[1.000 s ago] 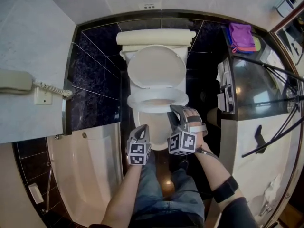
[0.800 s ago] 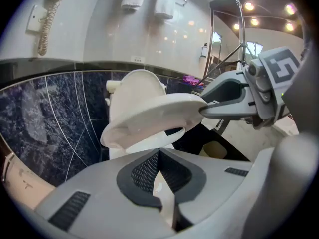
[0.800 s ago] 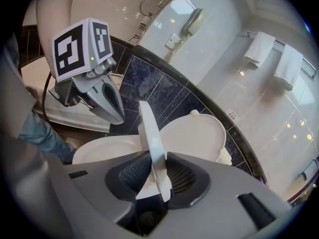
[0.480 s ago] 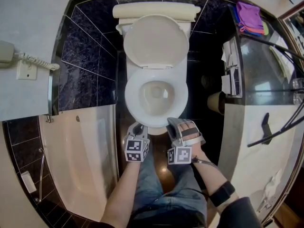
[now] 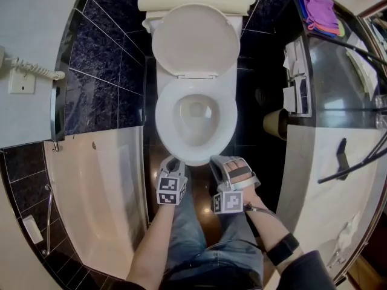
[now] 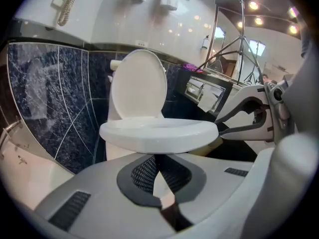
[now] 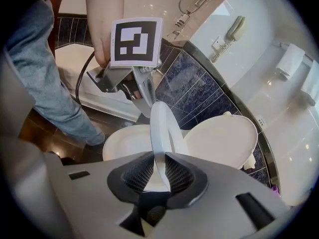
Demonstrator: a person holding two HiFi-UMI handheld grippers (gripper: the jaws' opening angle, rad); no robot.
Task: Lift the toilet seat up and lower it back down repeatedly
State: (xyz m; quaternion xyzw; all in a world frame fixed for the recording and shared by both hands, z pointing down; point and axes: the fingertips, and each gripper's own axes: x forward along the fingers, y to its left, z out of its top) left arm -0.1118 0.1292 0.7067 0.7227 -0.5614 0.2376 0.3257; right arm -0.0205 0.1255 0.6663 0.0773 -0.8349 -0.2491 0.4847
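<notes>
The right gripper is closed on the front rim of the toilet seat. Its jaws have just been closing, and the rim is pinched between the pads. The left gripper is held just beside it, near the seat's front edge, with its jaws pressed together and nothing between them. The seat is seen lying level over the toilet bowl; whether it rests on the bowl cannot be told. The lid is stood upright against the cistern.
</notes>
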